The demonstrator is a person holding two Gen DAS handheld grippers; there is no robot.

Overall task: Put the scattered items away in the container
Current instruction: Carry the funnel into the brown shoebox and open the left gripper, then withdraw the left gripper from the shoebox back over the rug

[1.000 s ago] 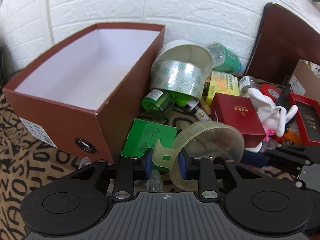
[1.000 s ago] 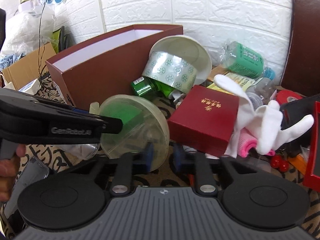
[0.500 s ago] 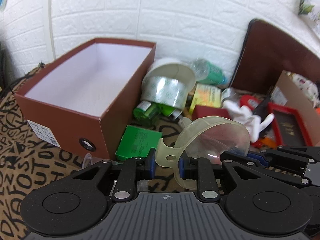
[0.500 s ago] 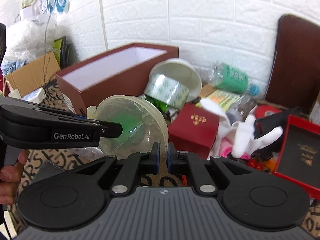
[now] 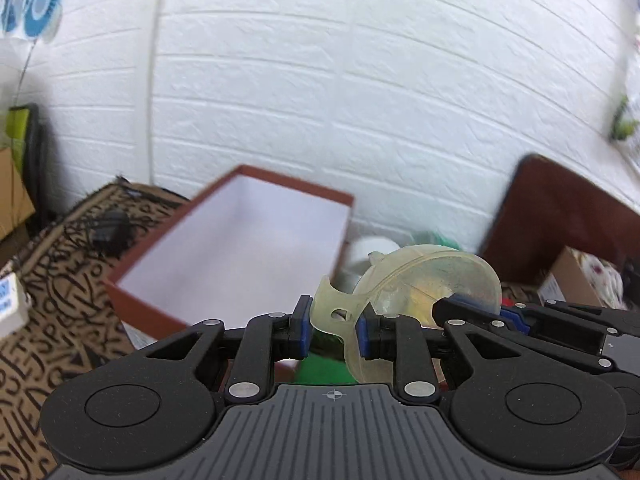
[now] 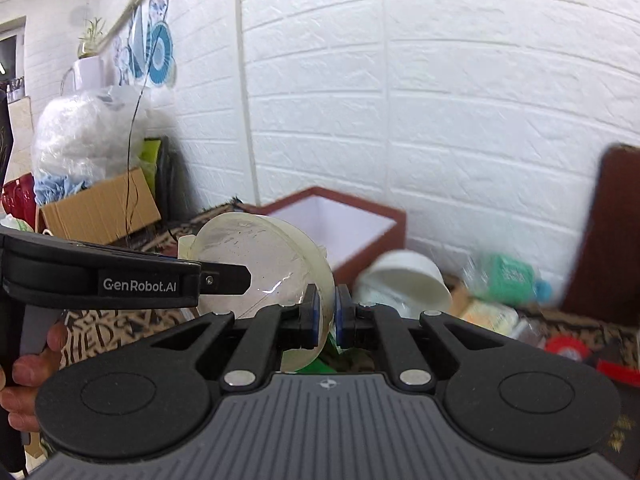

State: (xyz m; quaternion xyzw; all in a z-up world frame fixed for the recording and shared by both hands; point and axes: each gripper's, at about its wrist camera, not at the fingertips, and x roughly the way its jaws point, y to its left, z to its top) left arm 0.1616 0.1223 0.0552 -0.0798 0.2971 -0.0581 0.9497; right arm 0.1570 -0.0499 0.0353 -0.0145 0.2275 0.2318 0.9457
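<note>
Both my grippers hold the same thing, a clear, yellowish plastic lid (image 5: 430, 284). My left gripper (image 5: 331, 330) has its fingers clamped on the lid's small tab with the hole in it, and my right gripper (image 6: 327, 320) has its fingers pinched almost together on the lid's thin rim. The lid hangs in the air between them, tilted nearly on edge, near the brown box (image 5: 256, 240) with the white inside, which stands open against the white brick wall (image 5: 360, 100). Beside the box lie a white bowl (image 6: 404, 280) on its side and a green bottle (image 6: 508, 278) (blurred, so little more can be told). The tabletop (image 5: 44, 308) wears a lettered tan cloth.
</note>
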